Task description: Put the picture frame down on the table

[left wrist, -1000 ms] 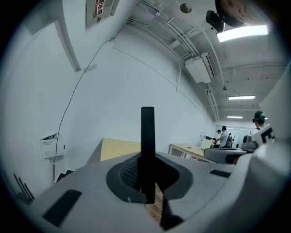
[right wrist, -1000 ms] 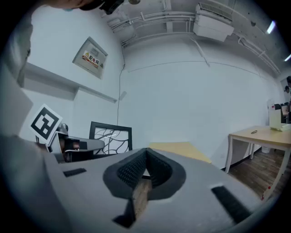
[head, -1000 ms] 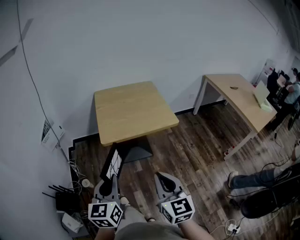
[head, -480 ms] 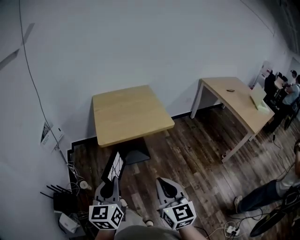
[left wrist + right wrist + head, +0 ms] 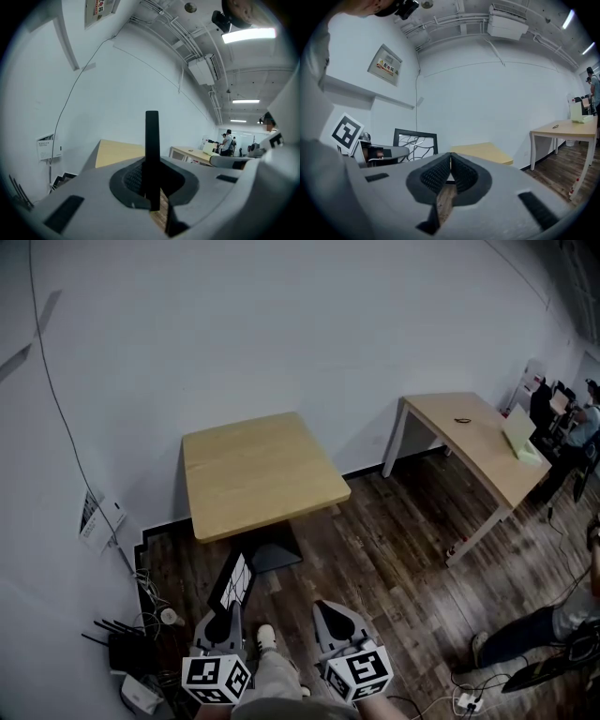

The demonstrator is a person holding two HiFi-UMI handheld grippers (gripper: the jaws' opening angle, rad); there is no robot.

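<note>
My left gripper (image 5: 223, 619) is shut on the picture frame (image 5: 232, 579), a black frame with a white branch pattern. It stands upright out of the jaws, low in the head view. In the left gripper view the picture frame (image 5: 152, 154) shows edge-on as a dark bar clamped between the pads. The right gripper view shows the picture frame (image 5: 415, 145) face-on at the left. My right gripper (image 5: 330, 615) is shut and holds nothing; its pads (image 5: 451, 171) meet. The small square wooden table (image 5: 258, 472) stands ahead against the wall, some way beyond both grippers.
A longer wooden desk (image 5: 478, 442) stands to the right with small items on it. People (image 5: 567, 423) are at the far right. Cables and a black router (image 5: 122, 645) lie on the floor at the left wall. My foot (image 5: 265, 637) shows between the grippers.
The view has drifted slightly; both grippers sit a little lower in the frame. The seated person's legs at the right have shifted out toward the edge. The frame stays gripped.
</note>
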